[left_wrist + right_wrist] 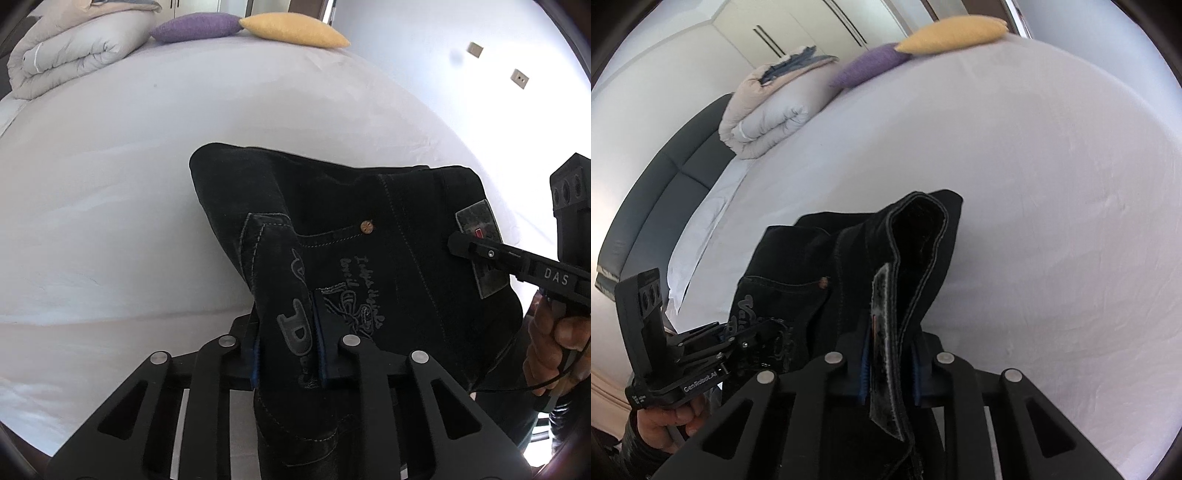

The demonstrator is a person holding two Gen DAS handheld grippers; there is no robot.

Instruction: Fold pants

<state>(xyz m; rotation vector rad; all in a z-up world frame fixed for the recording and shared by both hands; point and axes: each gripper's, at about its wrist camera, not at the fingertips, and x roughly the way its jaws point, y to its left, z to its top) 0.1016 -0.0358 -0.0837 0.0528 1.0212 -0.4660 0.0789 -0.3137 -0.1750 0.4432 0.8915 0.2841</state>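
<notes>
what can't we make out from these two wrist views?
- Pants legs: cut off at the bottom edge in both views, behind the gripper frames.
- Left gripper pad contact: left wrist view, fabric covers it.
- Right gripper: same, waistband patch fills the jaws.
- Embroidered text: too small and creased to read.
- Bed near edge: out of frame.

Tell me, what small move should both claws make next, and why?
Probably lift both claws together. The left claw and the right claw each pinch the pants at the waist, yet much of the cloth seems to lie on the bed.
</notes>
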